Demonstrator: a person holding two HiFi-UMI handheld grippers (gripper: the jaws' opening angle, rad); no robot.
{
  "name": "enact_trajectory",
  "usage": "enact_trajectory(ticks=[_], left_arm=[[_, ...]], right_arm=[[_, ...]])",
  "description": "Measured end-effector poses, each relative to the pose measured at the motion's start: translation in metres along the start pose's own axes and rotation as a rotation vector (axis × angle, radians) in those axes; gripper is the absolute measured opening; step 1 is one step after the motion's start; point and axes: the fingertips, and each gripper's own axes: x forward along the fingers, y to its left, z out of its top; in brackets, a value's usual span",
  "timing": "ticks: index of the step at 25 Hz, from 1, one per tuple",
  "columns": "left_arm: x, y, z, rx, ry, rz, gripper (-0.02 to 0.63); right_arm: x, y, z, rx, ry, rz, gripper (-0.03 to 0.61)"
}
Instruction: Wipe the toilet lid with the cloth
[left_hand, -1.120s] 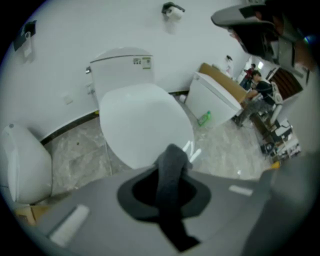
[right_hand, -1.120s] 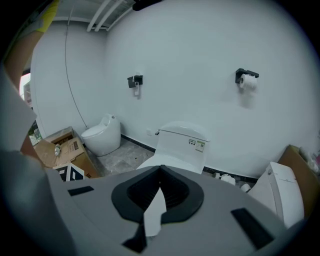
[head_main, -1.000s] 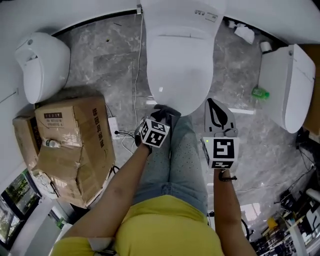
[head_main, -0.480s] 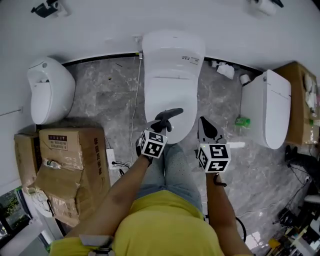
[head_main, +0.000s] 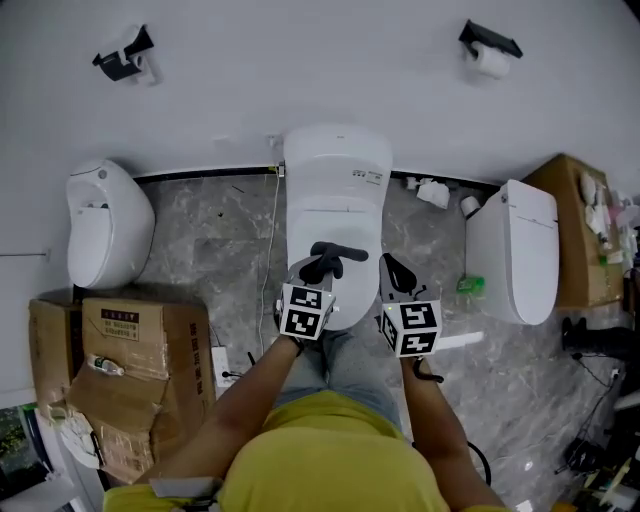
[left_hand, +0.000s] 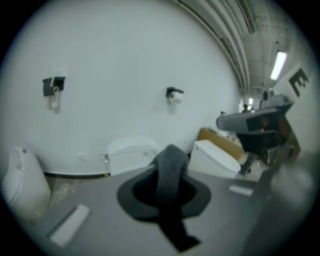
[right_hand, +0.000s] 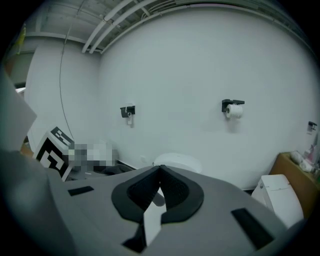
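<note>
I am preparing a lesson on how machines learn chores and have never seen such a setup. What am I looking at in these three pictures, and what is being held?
No robot here: a person holds a two-jaw gripper in each hand. The wide picture comes from a camera on the person's head, looking down; the other two come from cameras riding on the grippers. On the grey marbled floor stands a white toilet with its lid closed. The left gripper is clamped on a dark grey cloth. The right gripper is shut and empty. The black-and-white marker cubes belong to the grippers.
</note>
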Motion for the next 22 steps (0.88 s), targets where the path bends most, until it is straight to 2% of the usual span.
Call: enact_trajectory(ticks=[7,12,16,22], left_arm=[[-0.028,0.002,0.079,-0.002,-0.201,0.024,0.018],[-0.056,-0.005,0.119,0.004,-0.298,0.035,0.019],[-0.075,-0.015,0.149,0.042,-0.369,0.047,0.019],[-0.096,-0.038,0.189,0.056,-0.46,0.049,0.018]], right_arm=[[-0.016,0.007,0.05,-0.073,-0.089,-0.011,0.015],[-0.031,0.012,0.081,-0.077,-0.158,-0.014,0.015],[-0.039,0.014,0.103,-0.099,-0.209,-0.012,0.015],[-0.056,0.003,0.127,-0.118,-0.243,-0.016,0.015]])
